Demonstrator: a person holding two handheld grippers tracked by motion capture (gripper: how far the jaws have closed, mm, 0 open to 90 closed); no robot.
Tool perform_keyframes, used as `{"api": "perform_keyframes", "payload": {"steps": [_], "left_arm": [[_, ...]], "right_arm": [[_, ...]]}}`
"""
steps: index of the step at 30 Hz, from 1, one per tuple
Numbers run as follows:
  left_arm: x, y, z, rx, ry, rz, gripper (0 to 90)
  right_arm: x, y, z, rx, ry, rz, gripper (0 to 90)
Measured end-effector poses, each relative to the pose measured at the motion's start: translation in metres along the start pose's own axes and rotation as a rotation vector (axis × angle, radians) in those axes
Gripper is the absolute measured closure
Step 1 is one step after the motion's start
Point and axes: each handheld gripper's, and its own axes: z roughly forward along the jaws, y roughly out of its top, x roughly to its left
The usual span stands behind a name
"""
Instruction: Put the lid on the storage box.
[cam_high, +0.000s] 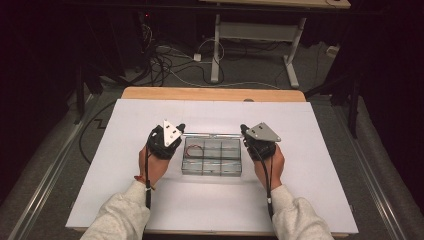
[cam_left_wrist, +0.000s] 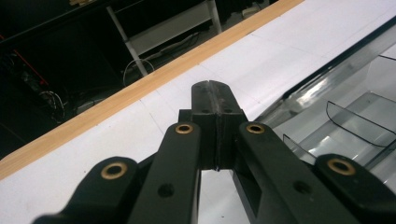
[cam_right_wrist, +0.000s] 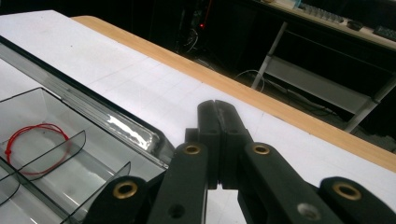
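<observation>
The high view looks forward and down from above the person's side, taking in the whole white bench (cam_high: 210, 210) out to its far wooden edge and the floor beyond. The left gripper view rides low on the left tongs (cam_left_wrist: 212, 100), close to the bench, facing its far edge, with the clear compartment box (cam_left_wrist: 345, 107) at its right. The right gripper view sits equally low on the right tongs (cam_right_wrist: 218, 119), the box (cam_right_wrist: 60, 154) at its left. All three share that box and, probably, the same far edge.
</observation>
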Motion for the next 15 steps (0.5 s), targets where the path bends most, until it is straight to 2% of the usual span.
{"api": "perform_keyframes", "payload": {"steps": [15], "left_arm": [[-0.0068, -0.0055, -0.0028, -0.011, 0.009, 0.013, 87.2]], "right_arm": [[0.0054, -0.0085, -0.0051, -0.002, -0.007, -0.012, 89.9]]}}
